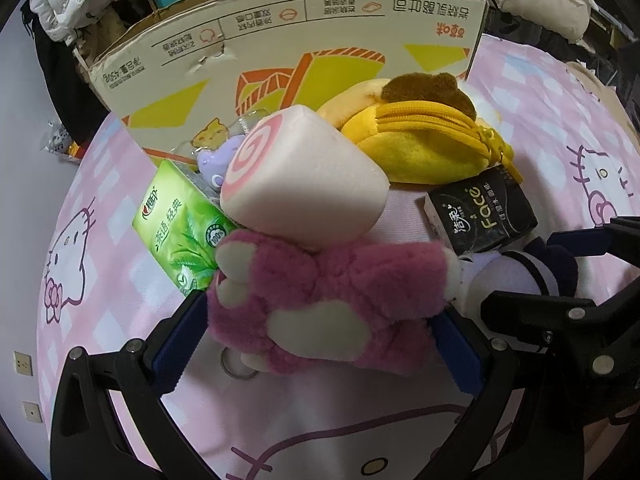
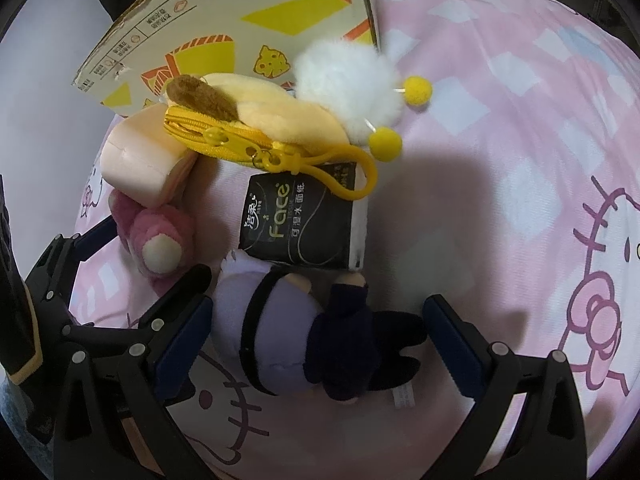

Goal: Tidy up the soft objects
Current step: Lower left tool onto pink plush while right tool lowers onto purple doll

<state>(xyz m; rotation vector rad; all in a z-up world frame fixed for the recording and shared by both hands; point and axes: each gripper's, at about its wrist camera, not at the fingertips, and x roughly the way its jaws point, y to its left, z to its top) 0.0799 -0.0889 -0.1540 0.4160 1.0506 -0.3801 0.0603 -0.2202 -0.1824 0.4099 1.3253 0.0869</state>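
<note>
The left gripper (image 1: 320,320) has its blue-padded fingers (image 1: 182,332) pressed against both flanks of a pink plush toy (image 1: 320,300), pinching it on the pink cartoon-cat bedsheet (image 1: 560,120). The right gripper (image 2: 316,332) stands with fingers (image 2: 452,332) spread on either side of a small doll in lavender and navy (image 2: 304,332); its left pad (image 2: 180,336) is just beside the doll's lavender side, and the right finger is apart from its dark part. A black tissue pack (image 2: 304,228) lies touching the doll's far end. Resting against the pink toy's far side is a pale pink swirl-roll cushion (image 1: 304,184), with a green tissue pack (image 1: 180,224) at its left and a small purple figure (image 1: 212,160) tucked behind. A yellow zip pouch with a brown tuft (image 2: 248,128) leans beyond the black pack, its yellow clip (image 2: 360,176) lying over the pack's far edge. A white fluffy ball with two yellow pom-poms (image 2: 344,80) sits beside the pouch. A printed cardboard box (image 1: 280,52) stands behind the whole heap, toward the sheet's far edge.
</note>
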